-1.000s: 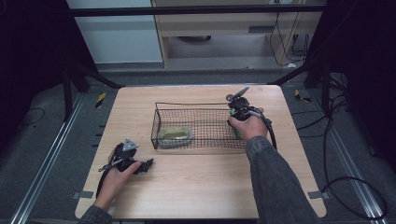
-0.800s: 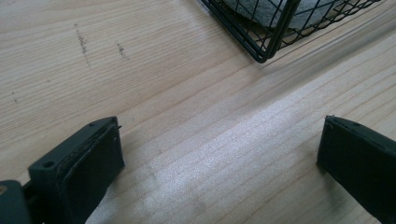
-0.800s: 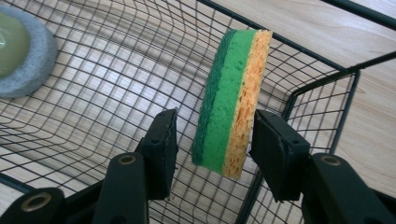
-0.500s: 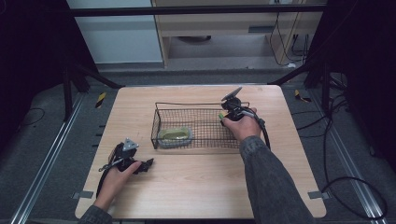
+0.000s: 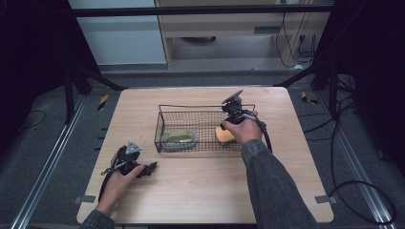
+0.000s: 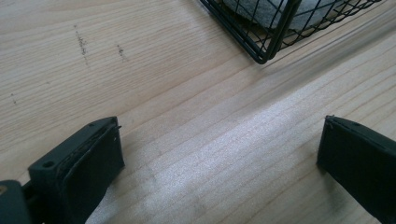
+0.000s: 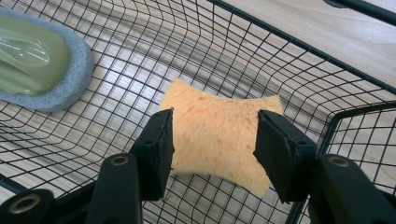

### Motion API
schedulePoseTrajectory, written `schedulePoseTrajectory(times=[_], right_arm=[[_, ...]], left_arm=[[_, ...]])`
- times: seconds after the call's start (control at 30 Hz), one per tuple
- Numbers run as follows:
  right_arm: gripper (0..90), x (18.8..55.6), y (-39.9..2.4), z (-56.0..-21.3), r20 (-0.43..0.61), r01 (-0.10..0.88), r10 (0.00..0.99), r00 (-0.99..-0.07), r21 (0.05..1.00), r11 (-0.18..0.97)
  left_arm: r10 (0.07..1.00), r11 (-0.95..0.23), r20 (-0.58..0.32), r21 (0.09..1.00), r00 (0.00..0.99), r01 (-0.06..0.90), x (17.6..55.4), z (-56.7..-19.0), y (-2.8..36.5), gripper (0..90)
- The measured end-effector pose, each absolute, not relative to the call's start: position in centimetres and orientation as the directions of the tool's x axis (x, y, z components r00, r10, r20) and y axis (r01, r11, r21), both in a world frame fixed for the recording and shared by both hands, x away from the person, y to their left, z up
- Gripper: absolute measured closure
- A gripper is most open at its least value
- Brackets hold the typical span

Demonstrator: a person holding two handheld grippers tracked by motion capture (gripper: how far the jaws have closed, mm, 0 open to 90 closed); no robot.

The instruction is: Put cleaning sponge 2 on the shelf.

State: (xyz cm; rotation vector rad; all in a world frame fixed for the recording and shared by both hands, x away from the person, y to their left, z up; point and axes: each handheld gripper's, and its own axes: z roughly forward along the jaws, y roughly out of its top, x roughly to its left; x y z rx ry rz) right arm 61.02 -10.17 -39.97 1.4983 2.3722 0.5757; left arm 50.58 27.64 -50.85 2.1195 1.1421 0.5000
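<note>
Orange sponge (image 7: 219,135) already lies in the wire basket (image 7: 299,46), between the right claw (image 7: 212,149), whose jaws have just been opening; withdrawing is left.

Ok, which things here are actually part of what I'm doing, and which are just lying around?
In the job:
- orange sponge, lying in the basket between the jaws of the right gripper, which have just been opening
- wire basket

Lying about:
- green-topped grey scrubber at the basket's other end
- left gripper, open over bare table
- yellow-black items on the floor
</note>
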Motion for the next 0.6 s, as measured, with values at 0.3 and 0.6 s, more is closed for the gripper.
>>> schedulePoseTrajectory(times=[0.3, 0.6], right_arm=[[43.7, 60.68, -10.48, -39.54, -0.017, 0.786, 0.902, -0.431, 0.485, 0.385], [39.2, 60.29, -11.13, -39.0, -0.014, 0.779, 0.902, -0.431, 0.5, 0.38]], left_arm=[[0.839, -0.393, 0.019, 0.712, 0.544, 0.582, 50.59, -50.86, 27.64, 0.0], [0.839, -0.393, 0.018, 0.712, 0.544, 0.582, 50.59, -50.86, 27.64, 0.0]])
